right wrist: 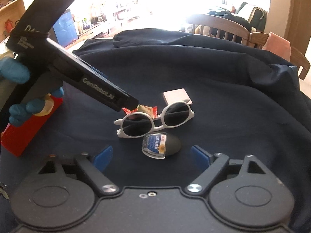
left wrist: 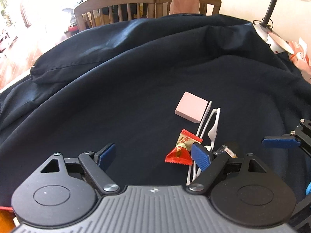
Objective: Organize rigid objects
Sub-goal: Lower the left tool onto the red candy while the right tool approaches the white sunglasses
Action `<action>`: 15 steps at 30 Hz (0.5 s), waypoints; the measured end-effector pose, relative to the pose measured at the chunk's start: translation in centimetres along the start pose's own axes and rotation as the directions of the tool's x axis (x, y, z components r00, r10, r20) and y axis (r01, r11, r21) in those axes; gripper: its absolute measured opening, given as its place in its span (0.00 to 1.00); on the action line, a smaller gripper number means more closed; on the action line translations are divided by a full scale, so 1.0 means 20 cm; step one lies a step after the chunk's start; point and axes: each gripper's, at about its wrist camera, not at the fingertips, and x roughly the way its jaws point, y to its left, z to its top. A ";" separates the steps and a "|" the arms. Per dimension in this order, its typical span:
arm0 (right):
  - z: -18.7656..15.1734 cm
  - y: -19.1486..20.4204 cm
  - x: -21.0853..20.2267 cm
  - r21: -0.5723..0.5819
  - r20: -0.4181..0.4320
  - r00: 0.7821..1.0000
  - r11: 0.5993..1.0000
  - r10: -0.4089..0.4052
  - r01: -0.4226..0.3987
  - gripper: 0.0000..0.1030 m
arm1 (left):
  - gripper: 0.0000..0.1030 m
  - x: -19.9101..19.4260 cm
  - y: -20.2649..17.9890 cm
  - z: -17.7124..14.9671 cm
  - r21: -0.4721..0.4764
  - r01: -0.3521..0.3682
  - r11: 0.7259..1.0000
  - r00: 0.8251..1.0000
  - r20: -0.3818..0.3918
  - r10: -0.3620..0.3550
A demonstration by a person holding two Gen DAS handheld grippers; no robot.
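Centrally placed on dark navy cloth (right wrist: 223, 81): white round sunglasses (right wrist: 155, 119), folded, lenses facing the right wrist camera; just behind, touching or nearly so, pink square block (right wrist: 176, 95); red-and-cream candy wrapper (left wrist: 183, 147) at the frame's left end; small clear-fronted dark capsule (right wrist: 162, 145) just before the glasses, tilted. Left gripper (left wrist: 155, 155) spread wide, empty, its right finger (left wrist: 201, 156) over the sunglasses' arms beside the wrapper; seen from the right wrist view with tip reaching the candy, held by blue-gloved hand (right wrist: 14, 70). Right gripper (right wrist: 149, 156) likewise wide apart, empty, capsule lying between its blue pads, untouched. Further out: red box (right wrist: 29, 128) at left; wooden chairs (left wrist: 116, 7), pink towel (left wrist: 184, 0) draped on one; desk lamp (left wrist: 272, 36) at right.
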 end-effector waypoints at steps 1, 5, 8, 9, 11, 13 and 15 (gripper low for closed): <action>0.00 0.00 0.01 -0.001 0.000 1.000 1.000 0.000 0.000 0.83 | 0.82 0.02 0.00 0.00 0.004 0.002 1.000 1.000 -0.005 -0.002; 0.01 -0.02 0.05 -0.005 -0.004 1.000 1.000 0.001 -0.001 0.79 | 0.82 0.06 -0.01 0.01 0.027 0.013 1.000 1.000 -0.016 -0.013; 0.01 -0.02 0.07 -0.014 -0.009 1.000 1.000 0.002 -0.002 0.76 | 0.82 0.09 0.00 0.02 0.023 0.024 0.999 0.999 -0.028 -0.024; 0.01 -0.02 0.07 -0.015 -0.010 1.000 1.000 0.003 -0.003 0.75 | 0.82 0.10 0.00 0.02 0.017 0.031 0.999 0.999 -0.033 -0.030; 0.01 -0.02 0.09 -0.021 -0.015 1.000 1.000 0.003 -0.004 0.73 | 0.82 0.12 0.01 0.01 0.003 0.042 0.999 0.998 -0.042 -0.041; 0.01 -0.01 0.11 -0.026 -0.021 1.000 1.000 0.000 -0.001 0.71 | 0.82 0.13 0.02 0.01 0.000 0.046 0.999 0.998 -0.047 -0.046; 0.00 -0.01 0.12 -0.031 -0.025 1.000 1.000 -0.004 0.003 0.68 | 0.81 0.14 0.01 0.01 0.005 0.046 0.999 0.998 -0.050 -0.046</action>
